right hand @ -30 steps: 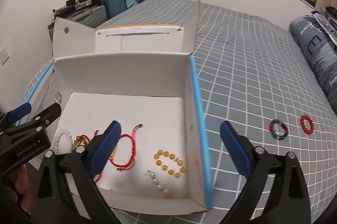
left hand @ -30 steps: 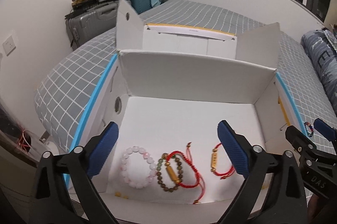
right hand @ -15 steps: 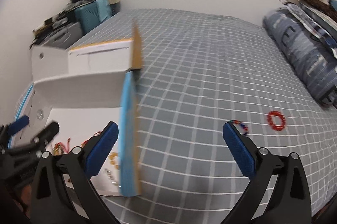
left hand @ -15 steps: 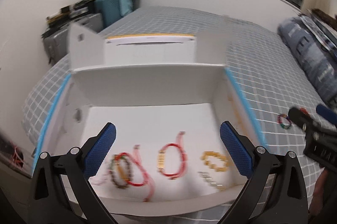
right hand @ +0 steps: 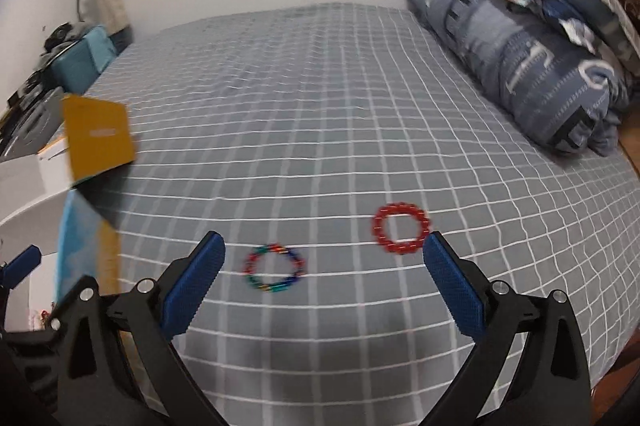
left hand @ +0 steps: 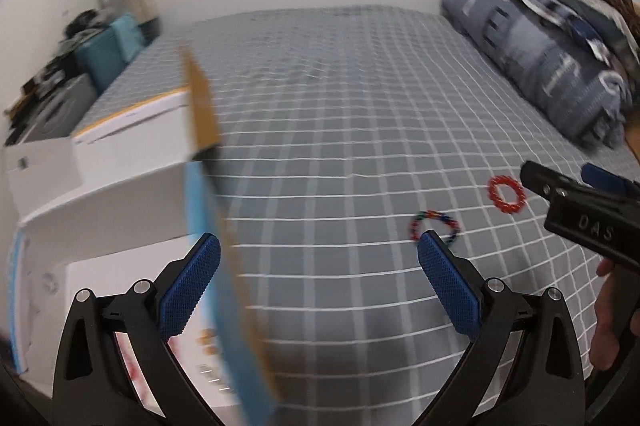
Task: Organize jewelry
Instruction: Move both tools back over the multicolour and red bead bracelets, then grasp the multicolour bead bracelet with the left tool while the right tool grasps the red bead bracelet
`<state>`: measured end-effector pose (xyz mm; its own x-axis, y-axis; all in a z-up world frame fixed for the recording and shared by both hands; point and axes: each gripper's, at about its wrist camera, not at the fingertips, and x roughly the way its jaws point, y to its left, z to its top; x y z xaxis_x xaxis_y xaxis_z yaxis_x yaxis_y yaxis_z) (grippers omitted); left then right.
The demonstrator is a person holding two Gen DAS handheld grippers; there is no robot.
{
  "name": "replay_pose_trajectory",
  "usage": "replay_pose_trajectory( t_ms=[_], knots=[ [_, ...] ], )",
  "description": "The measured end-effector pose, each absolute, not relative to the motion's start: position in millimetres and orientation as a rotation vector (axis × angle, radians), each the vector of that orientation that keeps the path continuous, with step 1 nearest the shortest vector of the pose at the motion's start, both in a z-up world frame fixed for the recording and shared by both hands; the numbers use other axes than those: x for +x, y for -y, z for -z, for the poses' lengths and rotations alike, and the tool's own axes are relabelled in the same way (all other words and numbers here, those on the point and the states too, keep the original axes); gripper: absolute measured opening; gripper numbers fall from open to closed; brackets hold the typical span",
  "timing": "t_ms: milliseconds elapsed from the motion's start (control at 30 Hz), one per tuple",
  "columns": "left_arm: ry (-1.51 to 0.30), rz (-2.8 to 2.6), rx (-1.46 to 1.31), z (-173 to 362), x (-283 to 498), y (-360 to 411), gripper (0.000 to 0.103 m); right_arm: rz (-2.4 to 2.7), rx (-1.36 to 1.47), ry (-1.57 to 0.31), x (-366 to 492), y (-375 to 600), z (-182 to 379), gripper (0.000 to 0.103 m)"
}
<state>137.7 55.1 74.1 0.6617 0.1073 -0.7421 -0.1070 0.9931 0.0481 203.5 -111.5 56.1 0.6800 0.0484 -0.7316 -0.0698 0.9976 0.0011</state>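
Cardboard box (left hand: 100, 162) sits at my far left on the bed (left hand: 340, 106), its blue-edged wall (left hand: 212, 266) standing upright just inside my left hand-held gripper (left hand: 318, 286), whose jaws are spread wide with nothing between them. Moving right across the grey checked cover, the multicoloured bead bracelet (right hand: 275, 269) lies flat as a round loop, so it offers no long axis to line up with; in my right wrist view it sits ahead of my right hand-held gripper (right hand: 322, 284) and a little left of centre, within the span of the blue pads (right hand: 192, 286). That hand-held gripper is also wide open and empty. Further right, the red bracelet (right hand: 401, 229) lies flat just beyond the right pad, apart from the multicoloured one. I judge my right hand nearer to both loops, since from the left wrist view they lie off to the right, the red one close to my right hand-held gripper's tip.
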Motion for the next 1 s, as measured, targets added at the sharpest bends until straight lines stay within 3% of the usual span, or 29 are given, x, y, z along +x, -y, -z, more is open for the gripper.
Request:
replay_pose_trajectory(
  t_ms=[300, 500, 767, 1000],
  knots=[
    [-0.934, -0.059, 0.0, -26.3, 205.1, 3.7, 0.097, -0.028, -0.021, -0.906, 264.3, 171.4, -15.2, 0.094],
    [-0.997, -0.042, 0.001, 14.3, 234.8, 22.5, 0.097, -0.035, -0.023, -0.966, 294.1, 188.7, 17.3, 0.083],
    [-1.063, -0.067, -0.027, 58.9, 257.5, 19.9, 0.097, -0.006, -0.028, -1.047, 314.5, 203.0, 59.9, 0.06],
    [-1.072, -0.078, -0.023, 73.0, 256.7, 14.2, 0.089, 0.009, 0.006, -1.079, 321.1, 216.1, 81.5, 0.052]
  ],
)
